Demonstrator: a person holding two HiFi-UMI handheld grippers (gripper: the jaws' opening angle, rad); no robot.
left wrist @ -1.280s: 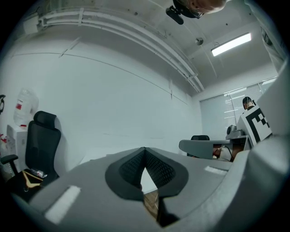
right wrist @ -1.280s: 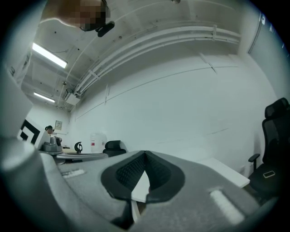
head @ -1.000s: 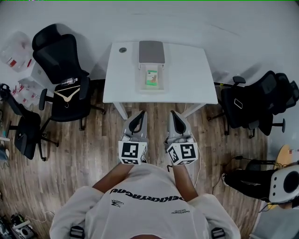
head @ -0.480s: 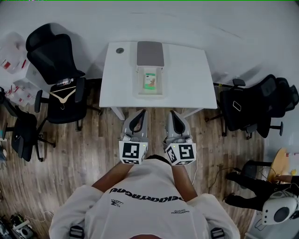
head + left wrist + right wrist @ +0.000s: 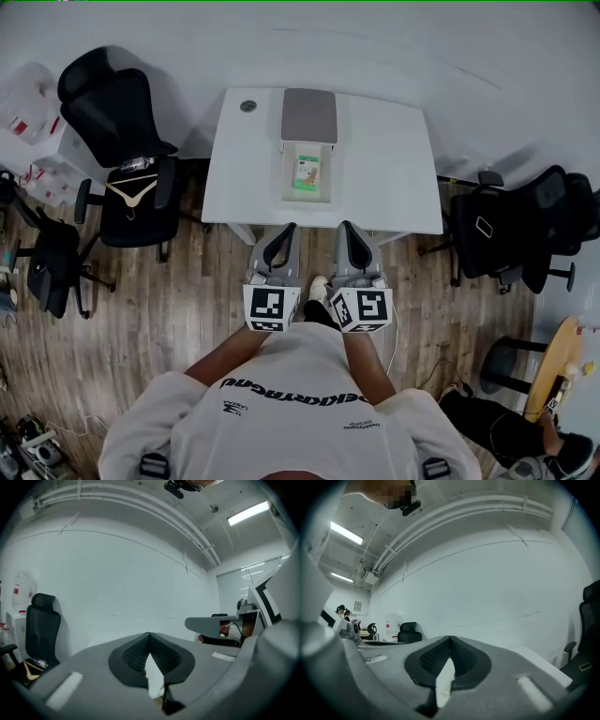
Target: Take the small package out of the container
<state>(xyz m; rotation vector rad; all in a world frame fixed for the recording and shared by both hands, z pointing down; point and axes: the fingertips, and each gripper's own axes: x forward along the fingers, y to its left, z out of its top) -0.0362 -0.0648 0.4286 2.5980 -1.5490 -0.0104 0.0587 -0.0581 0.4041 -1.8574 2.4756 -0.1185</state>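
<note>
A small green package (image 5: 307, 173) lies in a clear open container (image 5: 290, 180) in the middle of the white table (image 5: 384, 159). The container's grey lid (image 5: 309, 115) lies behind it. My left gripper (image 5: 285, 231) and right gripper (image 5: 346, 229) are held side by side at the table's front edge, short of the container. Both are shut and hold nothing. In the left gripper view the left gripper (image 5: 149, 635) has its ribbed pads meeting at the tip. The right gripper view shows the same of the right gripper (image 5: 450, 639).
Black office chairs (image 5: 120, 122) stand left of the table, one with a wooden hanger (image 5: 132, 193) on its seat. More black chairs (image 5: 511, 225) stand to the right. A round wooden table (image 5: 551, 366) and a person's legs (image 5: 487, 422) are at the lower right. The floor is wood.
The table has come nearer in the head view, and both gripper tips now reach its front edge. The person at the lower right has moved down the frame. Both grippers stay shut.
</note>
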